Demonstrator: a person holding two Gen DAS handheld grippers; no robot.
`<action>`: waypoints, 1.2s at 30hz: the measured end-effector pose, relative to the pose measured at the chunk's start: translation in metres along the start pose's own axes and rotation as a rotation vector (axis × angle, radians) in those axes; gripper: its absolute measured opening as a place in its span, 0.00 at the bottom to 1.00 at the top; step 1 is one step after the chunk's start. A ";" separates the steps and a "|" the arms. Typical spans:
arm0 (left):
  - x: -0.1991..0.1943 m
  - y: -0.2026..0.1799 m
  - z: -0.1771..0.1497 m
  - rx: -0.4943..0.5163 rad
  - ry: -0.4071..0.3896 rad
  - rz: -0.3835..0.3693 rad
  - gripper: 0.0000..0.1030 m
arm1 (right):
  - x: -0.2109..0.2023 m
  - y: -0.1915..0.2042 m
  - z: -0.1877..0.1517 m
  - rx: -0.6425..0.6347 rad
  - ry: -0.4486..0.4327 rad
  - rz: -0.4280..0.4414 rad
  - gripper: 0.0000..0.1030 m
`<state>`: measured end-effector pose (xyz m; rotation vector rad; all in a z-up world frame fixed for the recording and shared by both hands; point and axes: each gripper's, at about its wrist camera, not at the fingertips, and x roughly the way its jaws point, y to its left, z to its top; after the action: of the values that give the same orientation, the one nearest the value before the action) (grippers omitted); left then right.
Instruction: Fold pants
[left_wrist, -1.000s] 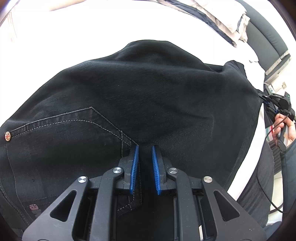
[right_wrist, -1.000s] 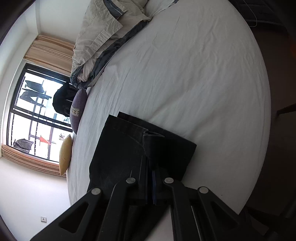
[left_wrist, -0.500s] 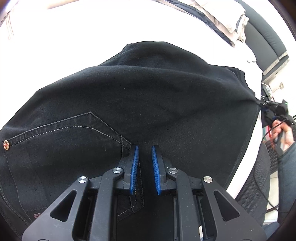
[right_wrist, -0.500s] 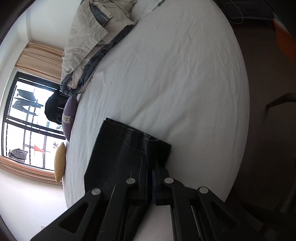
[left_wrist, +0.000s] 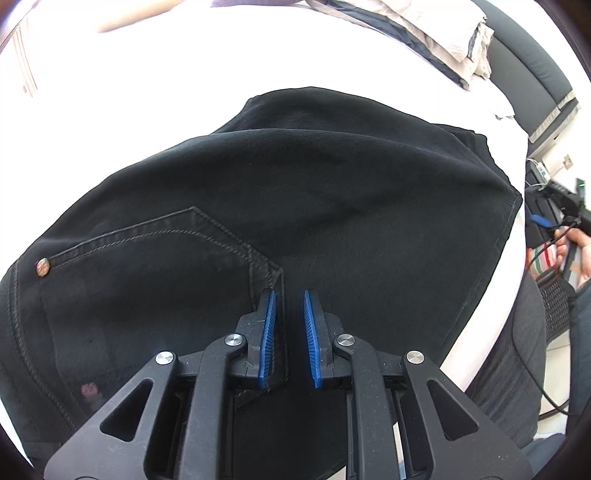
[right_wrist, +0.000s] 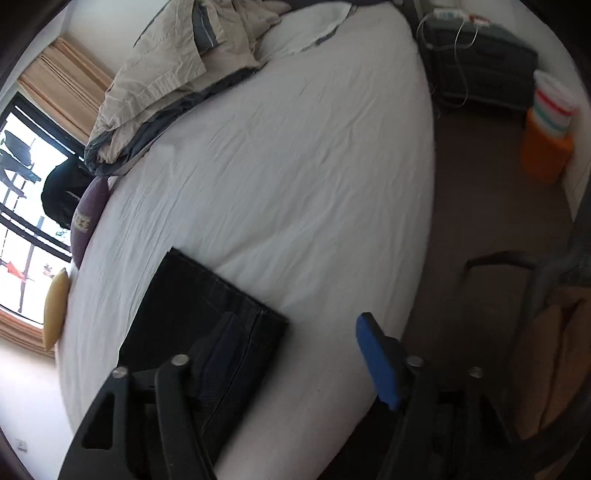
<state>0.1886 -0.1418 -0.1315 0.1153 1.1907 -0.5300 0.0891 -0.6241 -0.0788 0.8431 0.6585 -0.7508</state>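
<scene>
Black pants (left_wrist: 332, 206) folded near the bed (right_wrist: 295, 166) edge. Left gripper (left_wrist: 289, 314) clamped narrowly on a waistband fold; right gripper (right_wrist: 291, 354) spread wide, empty. Risk: top layer sliding, fold springing apart once released.

One pair of black pants (left_wrist: 314, 206) on one bed (right_wrist: 295, 177), with one crumpled duvet (right_wrist: 177, 74) at its head. Two cushions along the far edge: one purple (right_wrist: 86, 221), one yellow (right_wrist: 55, 310). Two grippers: left (left_wrist: 288, 314), right (right_wrist: 291, 343).
</scene>
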 end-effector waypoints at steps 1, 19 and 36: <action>0.000 0.002 -0.002 -0.011 0.001 0.000 0.15 | -0.005 0.012 0.003 -0.040 -0.003 0.047 0.71; 0.007 0.021 0.005 -0.051 -0.019 0.019 0.15 | 0.149 0.175 -0.010 -0.492 0.233 0.103 0.04; 0.003 0.034 -0.002 -0.084 -0.065 -0.007 0.15 | 0.143 0.194 -0.045 -0.650 0.307 0.168 0.00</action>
<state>0.2026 -0.1120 -0.1412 0.0217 1.1483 -0.4853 0.3153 -0.5446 -0.1305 0.4035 1.0197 -0.2202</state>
